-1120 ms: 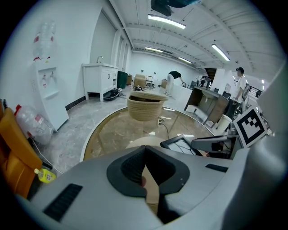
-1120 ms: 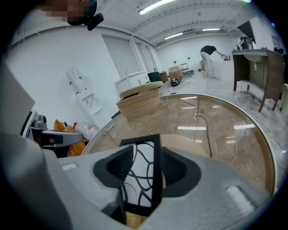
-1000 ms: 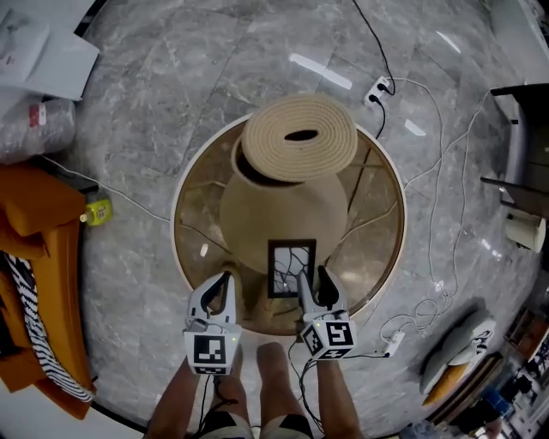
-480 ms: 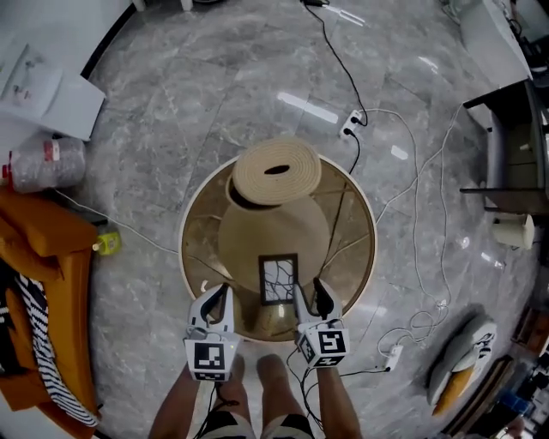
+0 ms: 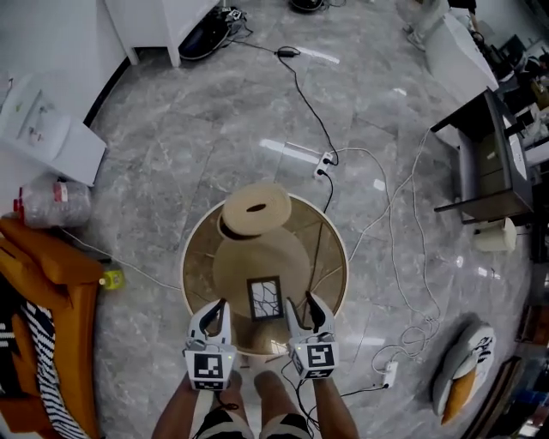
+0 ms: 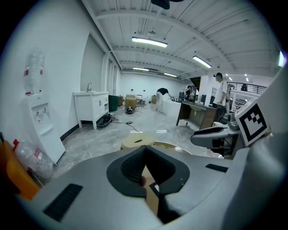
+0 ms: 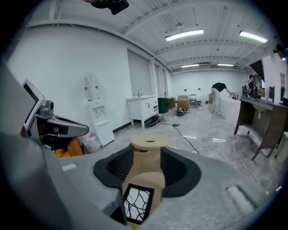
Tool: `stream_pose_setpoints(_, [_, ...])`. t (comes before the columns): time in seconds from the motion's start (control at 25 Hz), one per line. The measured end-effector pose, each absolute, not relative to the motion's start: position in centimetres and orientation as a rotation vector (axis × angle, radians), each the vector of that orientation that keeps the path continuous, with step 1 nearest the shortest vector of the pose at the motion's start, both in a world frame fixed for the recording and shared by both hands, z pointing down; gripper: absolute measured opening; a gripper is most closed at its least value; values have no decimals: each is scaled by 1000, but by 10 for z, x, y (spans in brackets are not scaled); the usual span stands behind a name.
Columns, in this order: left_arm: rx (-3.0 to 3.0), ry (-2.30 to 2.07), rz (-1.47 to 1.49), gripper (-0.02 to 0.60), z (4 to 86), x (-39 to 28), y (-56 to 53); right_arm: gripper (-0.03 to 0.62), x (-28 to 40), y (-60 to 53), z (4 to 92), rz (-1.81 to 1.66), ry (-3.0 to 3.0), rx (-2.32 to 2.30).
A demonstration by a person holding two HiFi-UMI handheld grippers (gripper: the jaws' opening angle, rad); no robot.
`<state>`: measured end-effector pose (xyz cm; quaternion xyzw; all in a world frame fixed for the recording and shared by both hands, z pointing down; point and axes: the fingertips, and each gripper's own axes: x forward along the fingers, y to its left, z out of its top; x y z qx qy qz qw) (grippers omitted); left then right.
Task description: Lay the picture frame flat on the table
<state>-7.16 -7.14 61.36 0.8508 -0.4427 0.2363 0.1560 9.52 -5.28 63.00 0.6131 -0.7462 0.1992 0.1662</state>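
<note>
The picture frame [image 5: 264, 297], black-edged with a white branching pattern, is on the round glass table [image 5: 184, 273] near its front rim, face toward me; flat or leaning, I cannot tell. Beneath the glass is a tan rounded base [image 5: 232, 261] with a ringed disc top [image 5: 255, 208]. My left gripper [image 5: 210, 319] is open just left of the frame, my right gripper [image 5: 306, 315] open just right of it; neither touches it. In the right gripper view the frame [image 7: 136, 203] shows low between the open jaws [image 7: 146, 173]. The left gripper view shows only its edge [image 6: 153, 197].
A power strip [image 5: 324, 165] and white cables trail over the marble floor behind and right of the table. An orange chair [image 5: 51, 283] stands at left, a dark desk [image 5: 485, 163] at right, a white cabinet [image 5: 159, 21] at the back. A person's legs [image 5: 266, 403] are below.
The head view has pulled back and up, so the table and frame look smaller. Both grippers stay open on either side of the frame. The frame has not moved on the table.
</note>
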Motion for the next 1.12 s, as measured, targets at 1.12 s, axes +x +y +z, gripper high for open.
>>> stream_pose_setpoints(1.12, [2676, -1345, 503, 17, 351, -45, -20, 32, 97, 5, 350, 208, -2256, 1834])
